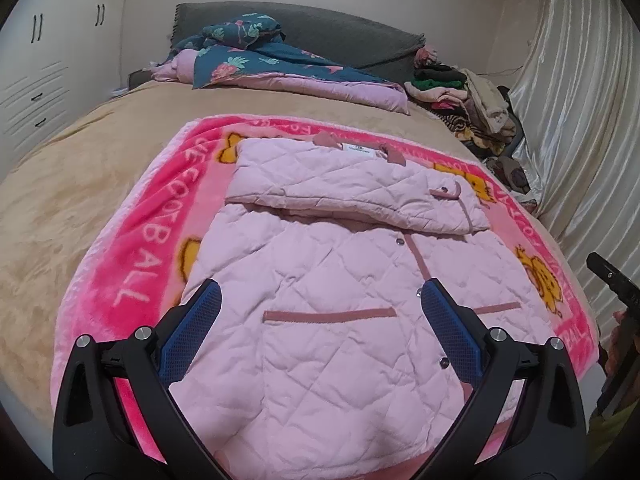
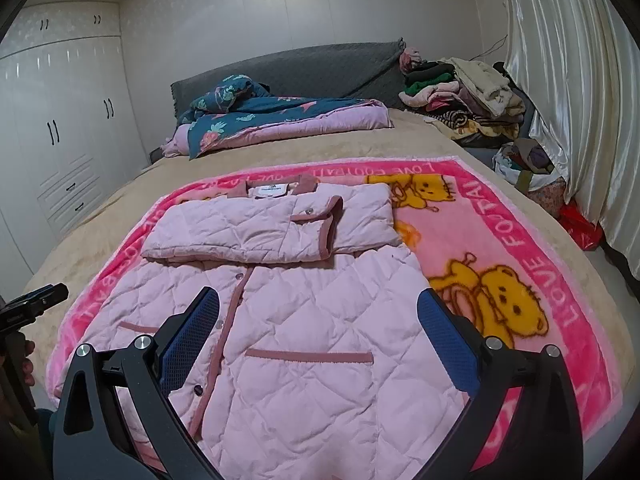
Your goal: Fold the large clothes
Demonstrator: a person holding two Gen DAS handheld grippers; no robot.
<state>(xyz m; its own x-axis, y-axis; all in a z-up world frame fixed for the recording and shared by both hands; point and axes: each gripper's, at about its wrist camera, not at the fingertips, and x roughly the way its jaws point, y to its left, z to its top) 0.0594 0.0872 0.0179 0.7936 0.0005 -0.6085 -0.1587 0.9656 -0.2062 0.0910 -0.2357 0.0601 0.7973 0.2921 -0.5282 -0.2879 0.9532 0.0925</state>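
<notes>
- Two grippers hover over the near end of the pink quilted jacket (image 1: 340, 300), both with jaws spread wide and nothing between them.
- Straight ahead of each gripper, the jacket lies front-up on a pink bear blanket (image 2: 516, 240), which is spread on the tan bed cover (image 1: 80, 168). Its sleeves are already folded across the chest at the far end, near the collar.
- By my reading, the step in hand is taking the hem and carrying it up to the collar to halve the length.
- To do this well, each gripper should probably bite a hem corner through both quilted layers, without catching the blanket underneath.
- Lifting both corners at the same height and pace should keep the fold line straight; the puffy fabric looks likely to spring back, so pressing the crease afterwards may help.
- Left gripper (image 1: 320, 312): held low and tilted down, fingers straddling the left pocket trim (image 1: 330, 315), with the snap placket just beside its right finger.
- Right gripper (image 2: 318, 320): similarly low and tilted down, straddling the right pocket trim (image 2: 308, 357), with the placket under its left finger.
- Each gripper shows at the edge of the other's view, so they sit side by side, apart from one another.
- Well beyond both, a folded floral quilt (image 2: 280, 120) and a clothes pile (image 1: 460, 96) lie at the head of the bed, clear of the work.
</notes>
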